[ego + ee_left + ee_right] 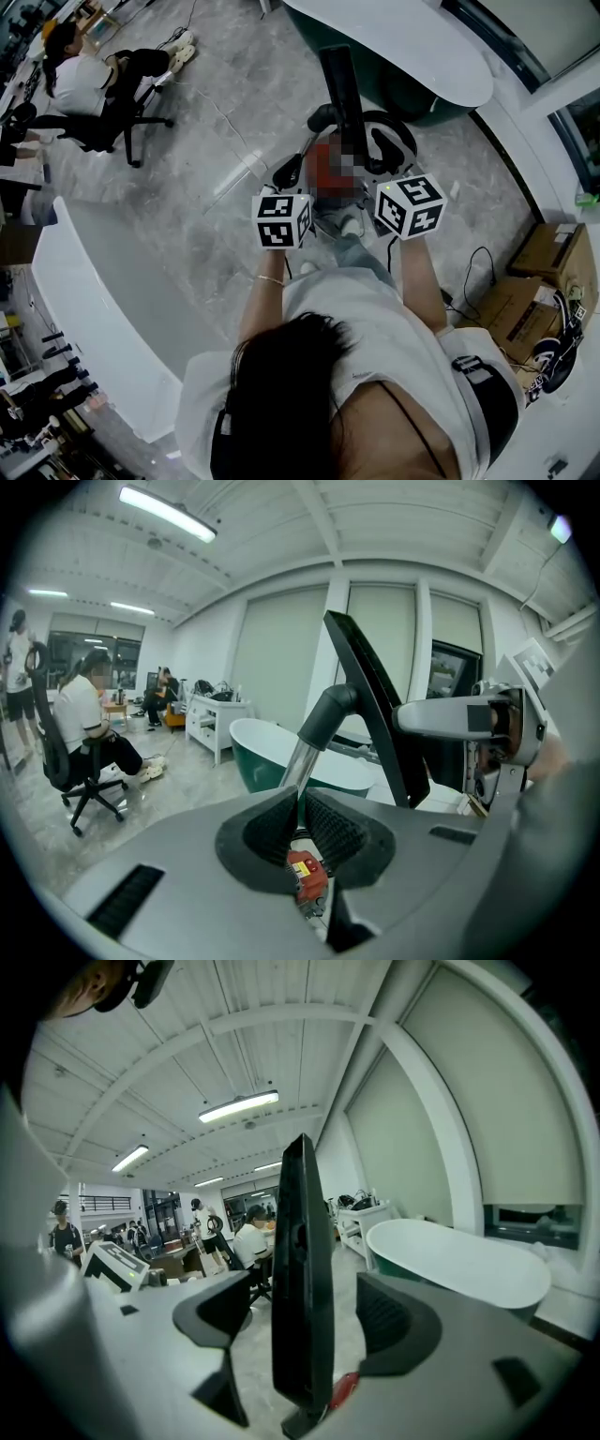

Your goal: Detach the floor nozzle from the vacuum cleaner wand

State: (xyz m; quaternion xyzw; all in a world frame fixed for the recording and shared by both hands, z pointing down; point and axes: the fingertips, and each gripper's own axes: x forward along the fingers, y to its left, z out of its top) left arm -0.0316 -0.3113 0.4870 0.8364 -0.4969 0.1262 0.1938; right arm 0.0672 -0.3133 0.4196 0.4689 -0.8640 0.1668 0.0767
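Between the wide-open jaws of the right gripper [309,1321] the floor nozzle [302,1269] stands long-axis upright, touching neither pad, while the left gripper [298,803] clamps the silver wand [302,757] just beneath it.

1. The left gripper [298,801] has its jaws closed on the silver wand [302,761];
2. the black floor nozzle [375,700] stands tilted above;
3. a red part [306,874] shows below the pads;
4. a seated person [82,714] is far left.

Beyond the jaws stands a green bathtub [422,56] with a white rim, a seated person [80,84] well to their left and cardboard boxes [553,253] to their right.
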